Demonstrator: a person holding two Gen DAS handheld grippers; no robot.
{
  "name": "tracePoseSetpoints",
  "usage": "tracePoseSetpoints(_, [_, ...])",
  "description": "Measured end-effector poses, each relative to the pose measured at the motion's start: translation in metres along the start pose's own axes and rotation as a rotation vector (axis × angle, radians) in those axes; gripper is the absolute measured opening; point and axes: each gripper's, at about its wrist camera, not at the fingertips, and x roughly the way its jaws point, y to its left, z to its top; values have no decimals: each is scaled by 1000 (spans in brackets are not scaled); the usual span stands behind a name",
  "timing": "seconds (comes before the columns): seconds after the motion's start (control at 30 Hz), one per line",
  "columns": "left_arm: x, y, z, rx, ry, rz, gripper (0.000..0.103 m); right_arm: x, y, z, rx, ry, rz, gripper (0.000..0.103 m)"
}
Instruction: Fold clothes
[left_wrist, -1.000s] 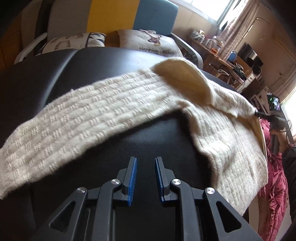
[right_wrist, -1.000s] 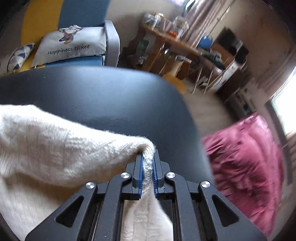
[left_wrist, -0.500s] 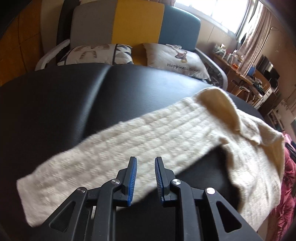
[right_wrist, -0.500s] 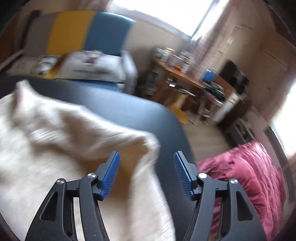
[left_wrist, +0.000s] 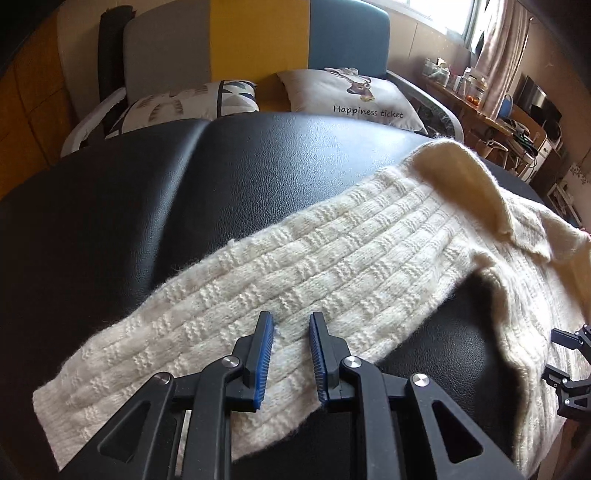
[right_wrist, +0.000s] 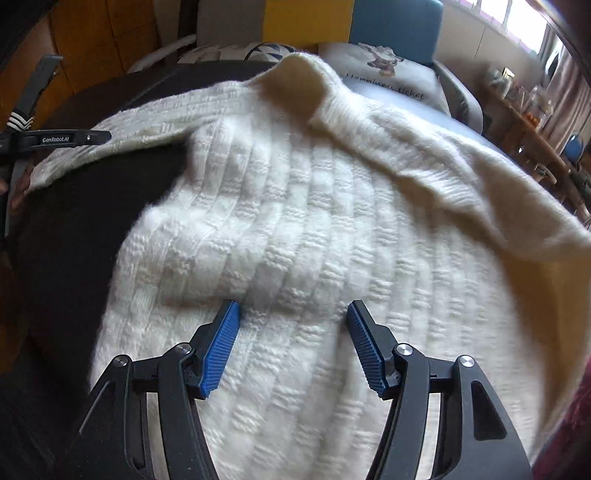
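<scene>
Left tool (left_wrist: 291, 354): blue ribbed pads a narrow gap apart, poised over the sleeve (left_wrist: 236, 325) of the cream cable-knit woollen sweater (right_wrist: 317, 236), pinching nothing. Right tool (right_wrist: 293, 332): jaws wide apart, having just been opening, with only the knit of the sweater's body below and nothing clamped between them; whether the tips touch the wool cannot be told.

The sweater lies spread on the black leather-grained padded table (left_wrist: 221, 177), sleeve running from lower left toward the upper right of the left wrist view, body filling the centre of the right wrist view. A flap of its hem or collar (right_wrist: 443, 173) is turned over, showing the smoother inner face.

Handling, as judged: light, soft and limp, with no stiffness to carry a fold; thick knit compresses and should grip well on ribbed pads, though loose wool may snag or stretch. Best taken at a cuff, hem edge or shoulder seam, where layers are doubled.

The left wrist view alone shows the full sleeve, the bare table and the printed grey cushion (left_wrist: 354, 96) behind. The right wrist view alone shows the body's extent and, at its left edge, the other tool's black arm (right_wrist: 55, 139).
</scene>
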Motion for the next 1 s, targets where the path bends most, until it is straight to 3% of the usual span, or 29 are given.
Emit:
tracePoseSetpoints(0.13, [3, 6, 2, -17, 7, -7, 20, 4, 2, 4, 43, -11, 22, 64])
tracePoseSetpoints(0.3, [7, 9, 9, 4, 1, 62, 22, 7, 9, 8, 71, -18, 43, 66])
tracePoseSetpoints(0.43, [-1, 23, 11, -66, 19, 63, 22, 5, 20, 7, 56, -34, 49, 66])
tracePoseSetpoints(0.5, [-17, 21, 7, -73, -24, 59, 22, -2, 17, 6, 62, -64, 54, 66])
tracePoseSetpoints(0.6, [-43, 15, -5, -57, -78, -11, 22, -33, 10, -1, 9, -188, -64, 65])
tracePoseSetpoints(0.7, [-59, 5, -11, -35, -111, -58, 22, -42, 9, -8, -191, -265, -372, 66])
tracePoseSetpoints(0.87, [-58, -31, -9, -23, -85, -161, 22, -13, -30, -14, -373, -226, -734, 65])
tracePoseSetpoints(1.0, [-48, -65, -12, 7, -46, -201, 22, 20, -50, -9, -519, -175, -790, 63])
